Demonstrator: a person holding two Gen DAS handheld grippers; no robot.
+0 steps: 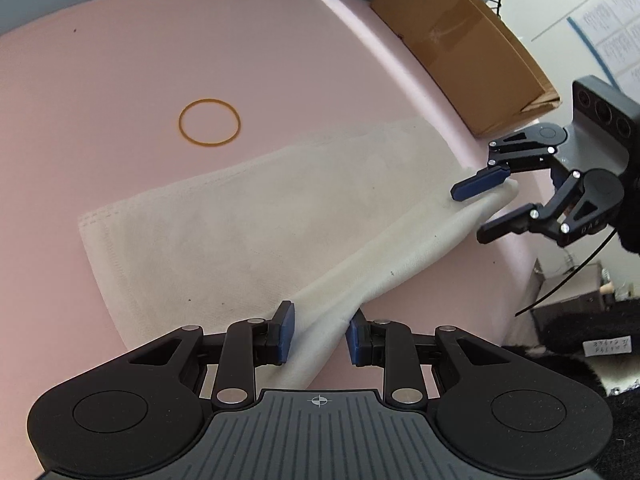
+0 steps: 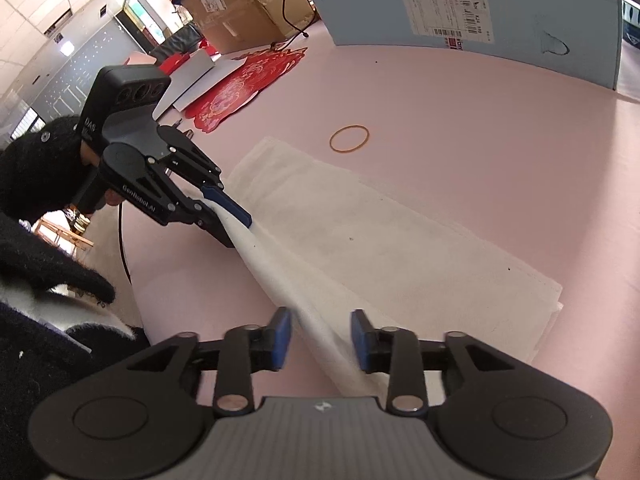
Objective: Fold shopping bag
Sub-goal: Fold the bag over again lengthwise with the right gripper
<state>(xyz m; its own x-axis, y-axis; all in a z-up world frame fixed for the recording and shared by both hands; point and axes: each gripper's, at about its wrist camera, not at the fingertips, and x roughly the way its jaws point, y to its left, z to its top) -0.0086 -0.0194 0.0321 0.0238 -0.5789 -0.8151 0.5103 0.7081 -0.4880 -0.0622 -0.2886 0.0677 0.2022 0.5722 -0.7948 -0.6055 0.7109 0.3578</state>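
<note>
Our left gripper (image 1: 320, 334) has its jaws narrowed on a bunched ridge of the white shopping bag (image 1: 240, 220), and the right wrist view shows it pinching that edge up off the surface. The right gripper (image 2: 320, 338) is another story. Its jaws stand apart around the same ridge, with the fabric running between the pads but not squeezed.

So the bag hangs from one pinch only. The rest lies flat on the pink tabletop (image 1: 100, 60), near its front edge, as a long band that already looks folded over. Our guess is that the raised edge is about to be laid down.

A rubber band (image 1: 209, 122) sits just beyond the bag, probably waiting to bind the finished bundle. A cardboard box (image 1: 460, 48) sits off to the side.
</note>
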